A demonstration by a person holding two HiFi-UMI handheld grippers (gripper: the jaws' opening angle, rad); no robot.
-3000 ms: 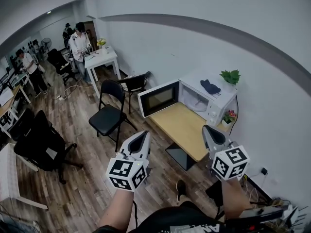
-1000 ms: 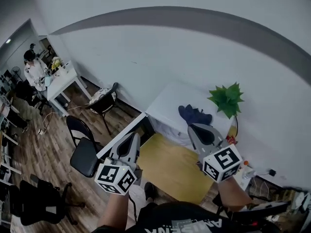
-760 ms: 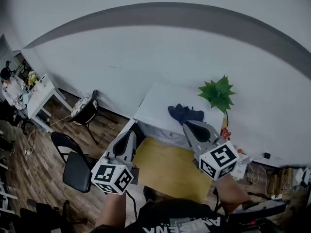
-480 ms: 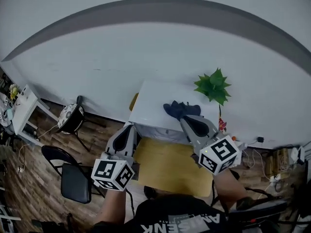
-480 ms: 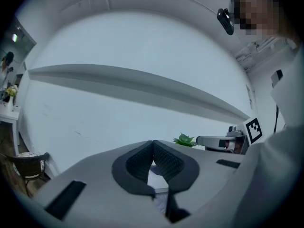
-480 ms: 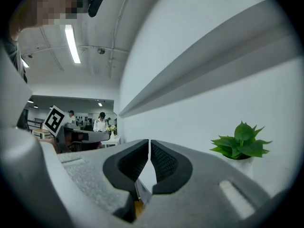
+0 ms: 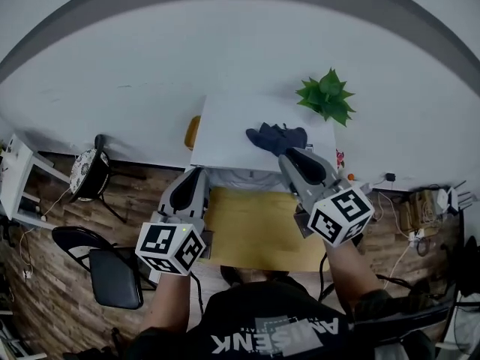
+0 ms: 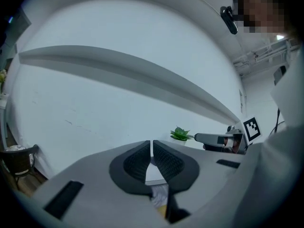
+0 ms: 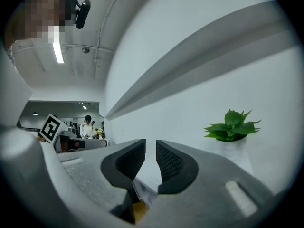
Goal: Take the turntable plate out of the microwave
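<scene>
While atop microwave (image 7: pixel 225 133), plant (image 7: pixel 325 96) beside dark cloth (image 7: pixel 276 137).

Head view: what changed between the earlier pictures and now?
The person walked up to the white microwave; the shut left gripper and the right gripper now hover at its front. The right one's fingers have just been opening, empty. On top, dark blue cloth and green potted plant remain.
</scene>
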